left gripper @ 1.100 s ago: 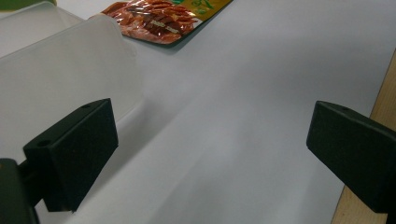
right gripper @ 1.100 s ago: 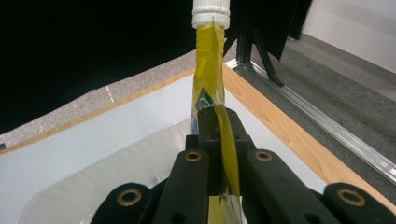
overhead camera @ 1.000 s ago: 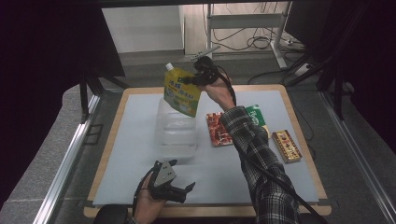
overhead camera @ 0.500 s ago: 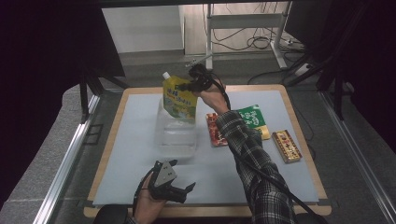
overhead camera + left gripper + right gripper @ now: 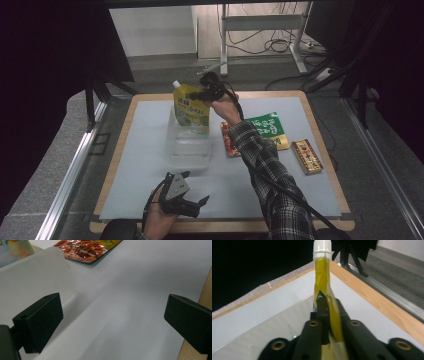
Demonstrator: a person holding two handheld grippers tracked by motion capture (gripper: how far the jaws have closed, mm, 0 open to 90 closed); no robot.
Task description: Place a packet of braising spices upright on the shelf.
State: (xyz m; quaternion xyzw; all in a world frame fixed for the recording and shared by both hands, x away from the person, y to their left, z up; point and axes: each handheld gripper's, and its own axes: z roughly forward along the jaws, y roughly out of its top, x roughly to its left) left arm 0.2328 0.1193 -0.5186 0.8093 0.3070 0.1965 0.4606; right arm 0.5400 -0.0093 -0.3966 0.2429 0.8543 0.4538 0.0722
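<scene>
The pouch (image 5: pixel 191 107) stood upright in the clear bin (image 5: pixel 188 142), your right gripper (image 5: pixel 204 93) pinching its top edge, jaws just easing slightly. Your left gripper (image 5: pixel 182 200) waited near the bin, jaws wide, empty.

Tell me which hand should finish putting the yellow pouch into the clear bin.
Right. The right gripper already has the yellow pouch between its fingers, which have just been opening, above the clear bin. The left gripper sits open at the table's near edge, holding nothing.

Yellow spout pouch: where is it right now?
High view: the yellow spout pouch stands upright at the far end of the clear bin, pinched by the right gripper, left of the red snack packet.
</scene>
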